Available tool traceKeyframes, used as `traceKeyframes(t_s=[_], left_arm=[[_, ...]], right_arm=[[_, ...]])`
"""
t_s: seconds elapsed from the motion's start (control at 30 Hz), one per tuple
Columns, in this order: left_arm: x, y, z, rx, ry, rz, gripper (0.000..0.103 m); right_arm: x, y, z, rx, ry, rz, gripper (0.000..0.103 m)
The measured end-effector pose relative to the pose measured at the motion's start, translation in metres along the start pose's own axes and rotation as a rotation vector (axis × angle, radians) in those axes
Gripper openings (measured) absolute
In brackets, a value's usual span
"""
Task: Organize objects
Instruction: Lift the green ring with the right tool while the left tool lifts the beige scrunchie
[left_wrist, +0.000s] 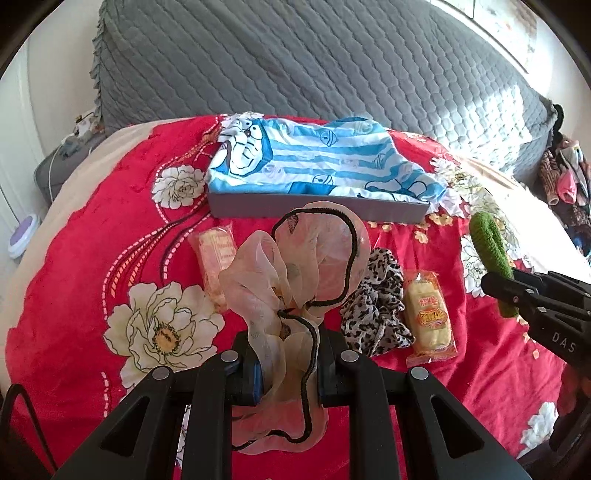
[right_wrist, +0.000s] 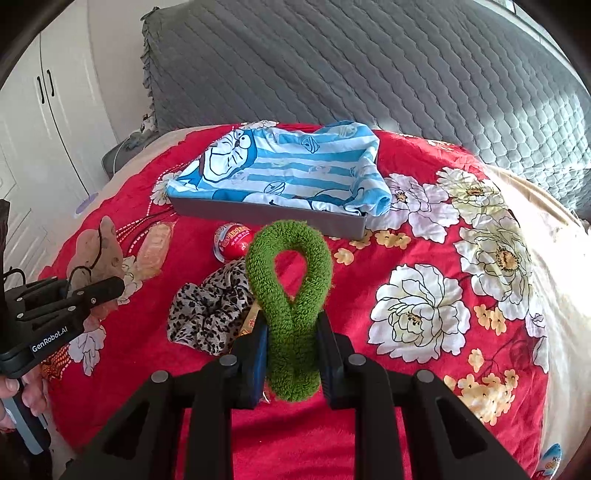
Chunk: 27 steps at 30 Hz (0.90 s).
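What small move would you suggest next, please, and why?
Probably carry both forward over the grey tray. The left hand-held gripper is shut on the sheer scrunchie, the right one on the green scrunchie, both clear of the bedspread, and the tray lies just ahead.

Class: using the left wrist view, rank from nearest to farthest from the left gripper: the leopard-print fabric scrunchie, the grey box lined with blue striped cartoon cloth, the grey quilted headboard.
1. Leopard-print fabric scrunchie, just right.
2. Grey box, ahead, mid-bed.
3. Grey quilted headboard, at the back.
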<state>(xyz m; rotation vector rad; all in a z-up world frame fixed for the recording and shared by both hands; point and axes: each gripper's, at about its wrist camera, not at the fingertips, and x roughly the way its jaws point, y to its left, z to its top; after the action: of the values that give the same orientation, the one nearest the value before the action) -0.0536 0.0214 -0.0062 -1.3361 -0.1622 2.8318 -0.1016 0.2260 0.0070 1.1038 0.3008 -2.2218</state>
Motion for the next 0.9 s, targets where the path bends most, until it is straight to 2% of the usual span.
traceKeyframes(t_s=[0.27,0.5,0.9], left_arm=[[-0.005,-0.001,0.008,-0.011,-0.013,0.005,0.02],[-0.015,-0.007,0.022,-0.01,-0.039,-0.001,0.02],[-0.033,-0.005,0.055,-0.001,-0.086,0.005,0.021]], right_arm=[[-0.013,0.004,0.004,0.003,-0.019,0.012,0.024],[-0.033,0.017,0.015,-0.002,-0.073,0.013,0.024],[-0.06,0.028,0.05,0.045,-0.128,0.004,0.024]])
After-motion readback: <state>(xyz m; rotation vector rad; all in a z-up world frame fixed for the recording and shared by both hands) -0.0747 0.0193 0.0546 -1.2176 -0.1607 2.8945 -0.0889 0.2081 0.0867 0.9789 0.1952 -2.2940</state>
